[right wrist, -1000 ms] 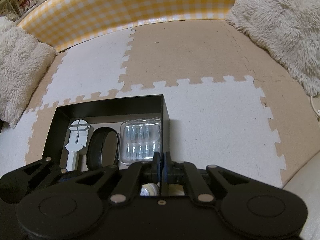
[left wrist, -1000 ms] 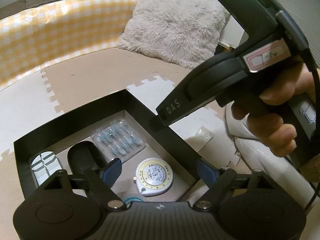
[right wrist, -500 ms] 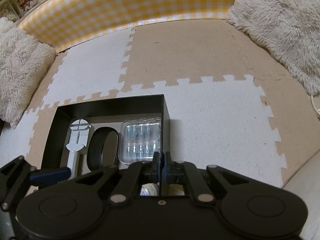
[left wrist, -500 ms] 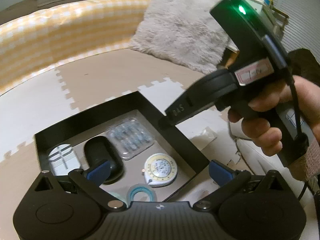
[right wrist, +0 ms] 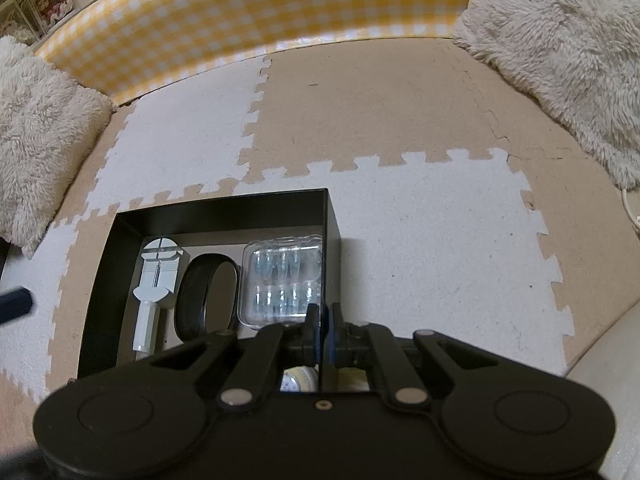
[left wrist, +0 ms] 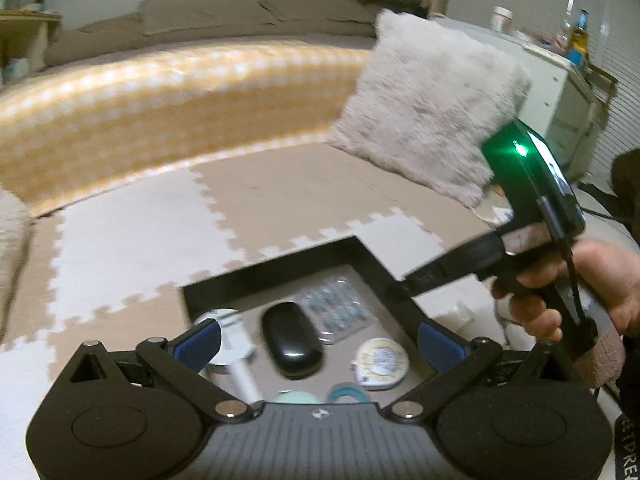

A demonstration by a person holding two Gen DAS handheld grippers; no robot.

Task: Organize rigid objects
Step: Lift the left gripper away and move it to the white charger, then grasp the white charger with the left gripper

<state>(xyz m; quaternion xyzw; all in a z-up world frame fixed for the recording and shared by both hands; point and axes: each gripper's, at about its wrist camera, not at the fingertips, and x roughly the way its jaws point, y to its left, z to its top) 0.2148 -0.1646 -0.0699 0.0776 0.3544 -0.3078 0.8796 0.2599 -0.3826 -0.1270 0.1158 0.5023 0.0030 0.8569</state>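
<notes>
Over the black box (left wrist: 372,258) on the foam mat (right wrist: 420,208), your left gripper (left wrist: 318,338) hangs released, its jaws spread wide with nothing between them. Inside lie the white tool (right wrist: 158,276), black oval case (right wrist: 206,298), clear blister pack (right wrist: 282,280) and round tape measure (left wrist: 382,362). Your right gripper (right wrist: 324,322) is clenched empty at the box's right wall.

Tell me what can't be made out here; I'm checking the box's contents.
- Teal ring, left wrist view: half hidden by the gripper body, blurred.
- Tape measure, right wrist view: mostly behind the fingers.
- Blister pack, left wrist view: contents blurred.
- Box near wall: hidden in both views.
</notes>
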